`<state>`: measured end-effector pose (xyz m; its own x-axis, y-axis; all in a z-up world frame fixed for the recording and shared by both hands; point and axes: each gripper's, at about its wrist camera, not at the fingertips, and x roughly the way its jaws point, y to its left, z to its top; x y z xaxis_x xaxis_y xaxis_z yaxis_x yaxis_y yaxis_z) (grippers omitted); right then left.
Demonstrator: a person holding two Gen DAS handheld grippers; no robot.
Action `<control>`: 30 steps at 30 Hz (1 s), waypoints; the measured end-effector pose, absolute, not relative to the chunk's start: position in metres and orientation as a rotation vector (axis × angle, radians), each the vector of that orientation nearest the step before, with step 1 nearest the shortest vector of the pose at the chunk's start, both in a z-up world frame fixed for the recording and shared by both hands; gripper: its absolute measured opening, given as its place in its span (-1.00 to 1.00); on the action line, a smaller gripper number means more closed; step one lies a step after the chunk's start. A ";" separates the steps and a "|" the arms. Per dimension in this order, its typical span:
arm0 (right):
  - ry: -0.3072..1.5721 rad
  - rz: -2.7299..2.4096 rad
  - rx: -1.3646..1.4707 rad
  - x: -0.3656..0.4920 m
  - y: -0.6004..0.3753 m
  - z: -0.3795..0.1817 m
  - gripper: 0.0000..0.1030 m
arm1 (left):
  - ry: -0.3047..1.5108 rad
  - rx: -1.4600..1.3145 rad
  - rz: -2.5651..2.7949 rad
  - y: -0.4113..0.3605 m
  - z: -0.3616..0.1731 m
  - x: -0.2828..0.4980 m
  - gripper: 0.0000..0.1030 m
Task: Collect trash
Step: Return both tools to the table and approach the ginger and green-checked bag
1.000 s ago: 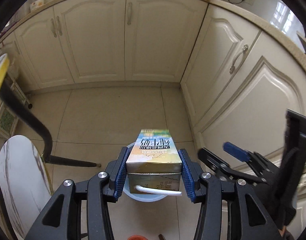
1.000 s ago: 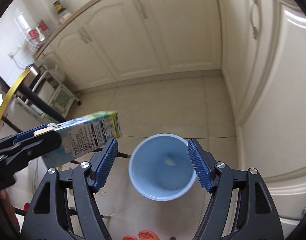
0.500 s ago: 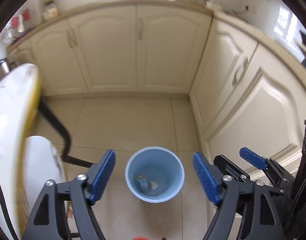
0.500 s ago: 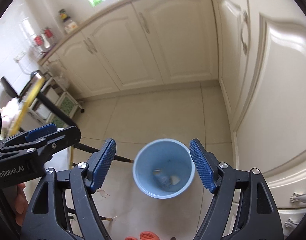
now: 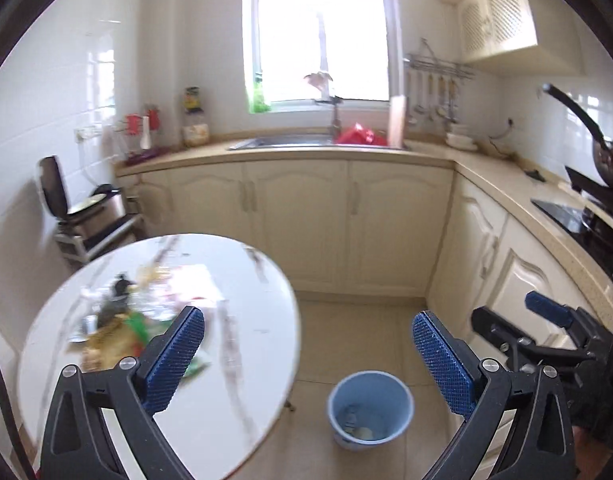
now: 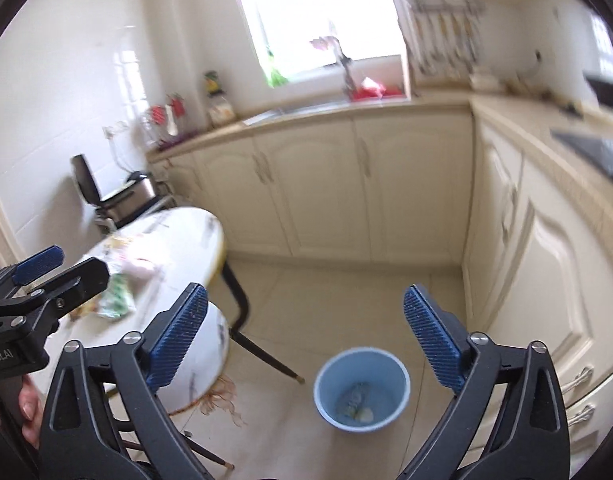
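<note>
Left gripper (image 5: pixel 308 360), right gripper (image 6: pixel 305 344): fingers wide, just opened, empty. Blue bin (image 6: pixel 361 389) on floor, right of table (image 5: pixel 246 280) with trash (image 5: pixel 118 320).

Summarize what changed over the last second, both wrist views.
The left gripper let go of the drink carton, which is now gone from between its jaws; something carton-like lies in the blue bin. Both grippers' jaws have just been opening and stand wide with nothing between them; the right gripper held nothing throughout. Both views tipped up from the floor to the round table and window. The bin stayed put.
</note>
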<state>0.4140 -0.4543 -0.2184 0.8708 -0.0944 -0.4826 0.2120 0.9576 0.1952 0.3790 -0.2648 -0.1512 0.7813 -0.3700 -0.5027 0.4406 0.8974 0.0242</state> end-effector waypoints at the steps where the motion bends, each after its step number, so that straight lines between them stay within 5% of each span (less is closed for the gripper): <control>1: 0.478 -0.143 0.239 0.411 -0.444 -0.213 0.96 | 0.503 0.134 -0.418 -0.254 -0.149 0.372 0.99; 17: 0.574 0.094 0.103 0.476 -0.289 -0.214 0.99 | 0.598 -0.002 -0.100 -0.043 -0.163 0.334 0.99; 30: 0.743 0.149 0.073 0.557 -0.258 -0.274 0.99 | 0.796 0.011 -0.036 -0.046 -0.202 0.451 0.98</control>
